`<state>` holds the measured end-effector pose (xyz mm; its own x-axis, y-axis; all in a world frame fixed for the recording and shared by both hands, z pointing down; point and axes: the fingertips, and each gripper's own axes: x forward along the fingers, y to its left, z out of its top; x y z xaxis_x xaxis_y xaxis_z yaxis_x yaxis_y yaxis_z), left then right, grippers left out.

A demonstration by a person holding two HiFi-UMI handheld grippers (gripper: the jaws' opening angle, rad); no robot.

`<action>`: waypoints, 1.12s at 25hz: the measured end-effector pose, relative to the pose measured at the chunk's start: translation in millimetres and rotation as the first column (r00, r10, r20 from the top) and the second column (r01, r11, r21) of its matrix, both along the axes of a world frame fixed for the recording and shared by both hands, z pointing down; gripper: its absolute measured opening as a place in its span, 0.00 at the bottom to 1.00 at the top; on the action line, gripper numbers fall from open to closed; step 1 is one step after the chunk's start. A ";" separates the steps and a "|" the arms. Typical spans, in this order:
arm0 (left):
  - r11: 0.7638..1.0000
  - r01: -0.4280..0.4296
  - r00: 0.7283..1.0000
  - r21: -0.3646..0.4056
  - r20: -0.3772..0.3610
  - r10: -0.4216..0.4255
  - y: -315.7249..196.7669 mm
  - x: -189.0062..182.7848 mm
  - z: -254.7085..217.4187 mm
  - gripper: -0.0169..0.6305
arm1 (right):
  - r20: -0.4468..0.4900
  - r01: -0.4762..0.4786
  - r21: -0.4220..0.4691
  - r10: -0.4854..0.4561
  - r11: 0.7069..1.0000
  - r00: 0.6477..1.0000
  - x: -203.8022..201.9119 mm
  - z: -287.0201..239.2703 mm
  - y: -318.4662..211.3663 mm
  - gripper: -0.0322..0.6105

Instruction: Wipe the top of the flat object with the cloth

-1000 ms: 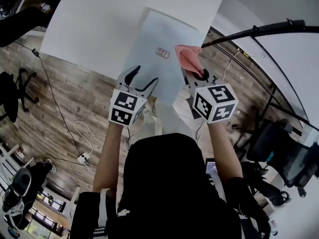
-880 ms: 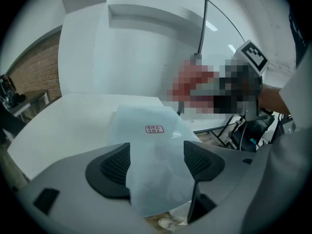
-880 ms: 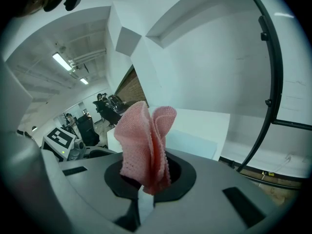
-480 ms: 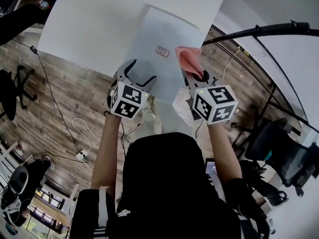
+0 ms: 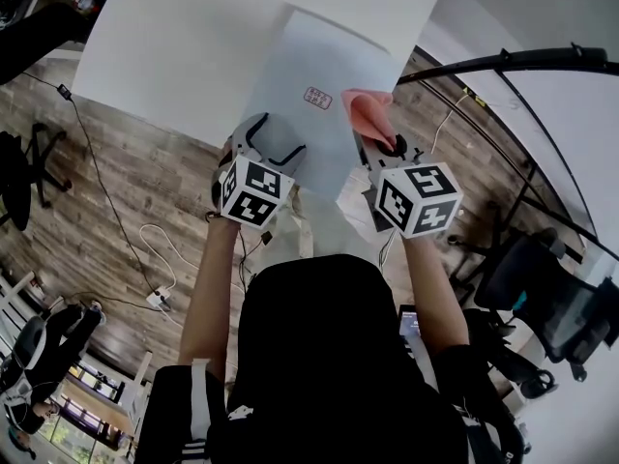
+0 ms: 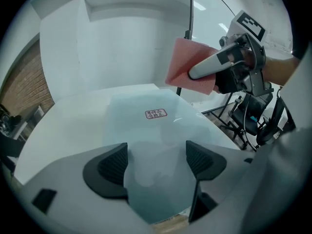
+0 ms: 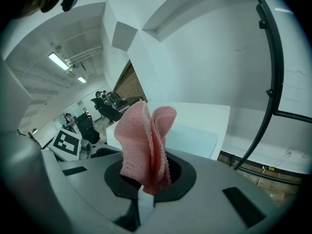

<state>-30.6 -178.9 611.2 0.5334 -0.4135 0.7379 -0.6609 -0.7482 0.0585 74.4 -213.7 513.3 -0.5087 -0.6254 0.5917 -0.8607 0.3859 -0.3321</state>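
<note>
just over the glass pane's [image 5: 309, 95] right edge, the right gripper [image 5: 380, 141] is clamping the pink cloth [image 5: 368, 112]; at the pane's near edge, the left gripper [image 5: 275, 143] is holding its jaws apart; a black bar [image 5: 503, 61] is crossing farther right.

A white table [image 5: 193, 37] fills the top of the head view, standing on a floor of grey-brown wooden planks [image 5: 126, 211]. A thin black cable [image 5: 102, 177] crosses the floor left of the table. Lower down, a white cable loops to a white power strip [image 5: 158, 304]. A black office chair [image 5: 556, 307] stands at the right, and another dark chair [image 5: 19, 177] at the left edge. A curved black tube [image 5: 513, 61] arches over the right side. In the right gripper view, strip lights [image 7: 61, 61] glow on a white ceiling near a brick wall [image 7: 132, 87]. Distant people [image 7: 100, 95] stand below it, too small to describe.
</note>
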 end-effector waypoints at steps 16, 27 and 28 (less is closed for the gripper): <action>1.000 -0.007 1.000 -0.003 -0.016 0.007 -0.5 0.0 2.2 0.60 | -0.115 0.097 0.016 -0.094 0.995 0.989 -18.0 13.9 -17.9 0.12; 1.000 -0.013 1.000 -0.005 -0.016 0.013 1.8 -1.3 2.0 0.61 | -0.343 0.253 0.020 -0.231 0.967 0.911 -37.0 44.6 -46.9 0.12; 1.000 -0.013 1.000 -0.005 -0.016 0.013 1.5 -1.9 1.5 0.61 | -0.355 0.266 0.015 -0.243 0.964 0.903 -40.2 46.5 -48.7 0.12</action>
<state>-32.4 -177.4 612.7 0.5504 -0.4024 0.7315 -0.6499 -0.7566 0.0727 34.2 -262.4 559.7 -0.4249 -0.5432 0.7242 -0.7868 0.6172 0.0013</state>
